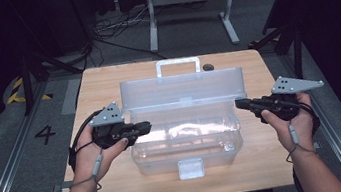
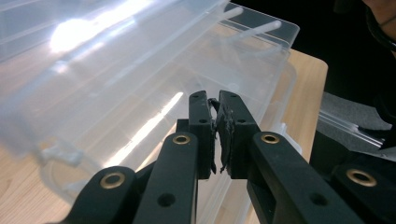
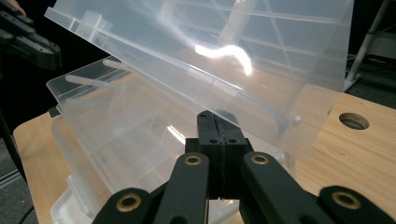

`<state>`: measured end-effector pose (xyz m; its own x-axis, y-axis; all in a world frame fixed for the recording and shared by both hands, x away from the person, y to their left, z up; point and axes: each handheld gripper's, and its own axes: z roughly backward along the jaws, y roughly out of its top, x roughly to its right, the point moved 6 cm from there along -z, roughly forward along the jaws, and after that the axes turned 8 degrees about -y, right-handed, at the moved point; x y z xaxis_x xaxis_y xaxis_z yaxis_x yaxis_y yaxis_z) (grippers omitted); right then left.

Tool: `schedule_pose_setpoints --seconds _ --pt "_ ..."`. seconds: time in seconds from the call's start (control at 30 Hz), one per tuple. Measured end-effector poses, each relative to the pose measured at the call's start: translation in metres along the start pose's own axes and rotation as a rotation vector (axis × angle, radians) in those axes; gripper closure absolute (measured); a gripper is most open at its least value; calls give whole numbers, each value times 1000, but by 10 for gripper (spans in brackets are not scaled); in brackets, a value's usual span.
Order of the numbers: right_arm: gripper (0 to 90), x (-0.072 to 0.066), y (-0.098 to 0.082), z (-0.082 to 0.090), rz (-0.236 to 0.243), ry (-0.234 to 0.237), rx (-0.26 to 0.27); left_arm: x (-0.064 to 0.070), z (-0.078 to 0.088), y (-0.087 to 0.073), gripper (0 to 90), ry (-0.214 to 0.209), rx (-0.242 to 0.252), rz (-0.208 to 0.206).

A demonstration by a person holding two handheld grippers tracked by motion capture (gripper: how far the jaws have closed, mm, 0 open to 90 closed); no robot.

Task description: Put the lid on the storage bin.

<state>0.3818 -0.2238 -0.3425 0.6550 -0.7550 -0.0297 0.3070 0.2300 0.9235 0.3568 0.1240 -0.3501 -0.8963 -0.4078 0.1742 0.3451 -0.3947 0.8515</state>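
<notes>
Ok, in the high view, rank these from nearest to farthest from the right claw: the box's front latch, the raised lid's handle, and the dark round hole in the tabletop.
From the right claw:
1. Dark round hole, behind the lid, up and left of the claw.
2. Handle on the lid's top edge, farther left; close to the latch's distance.
3. Front latch, at the box's near edge, down and left.

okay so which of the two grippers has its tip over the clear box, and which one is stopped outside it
The left gripper reaches over the left wall of the clear box. The right gripper stops just outside the box's right end.

The box [image 1: 185,142] sits in the middle of the table [image 1: 106,85], its lid [image 1: 182,89] standing up behind it.
</notes>
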Motion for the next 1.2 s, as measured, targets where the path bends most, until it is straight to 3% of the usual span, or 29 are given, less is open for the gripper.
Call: schedule_pose_setpoints --seconds 0.27,0.4,0.83,1.2 --pt "900 -2 -7 3 -20 16 15 -8 12 -10 865 51 15 43" --pt "900 -4 -10 3 2 10 12 -11 16 -12 863 61 22 55" --pt "900 -8 -17 6 0 19 -5 -18 17 -16 864 104 31 88" --pt "900 -9 -19 10 8 19 -22 -19 17 -18 864 101 21 92"
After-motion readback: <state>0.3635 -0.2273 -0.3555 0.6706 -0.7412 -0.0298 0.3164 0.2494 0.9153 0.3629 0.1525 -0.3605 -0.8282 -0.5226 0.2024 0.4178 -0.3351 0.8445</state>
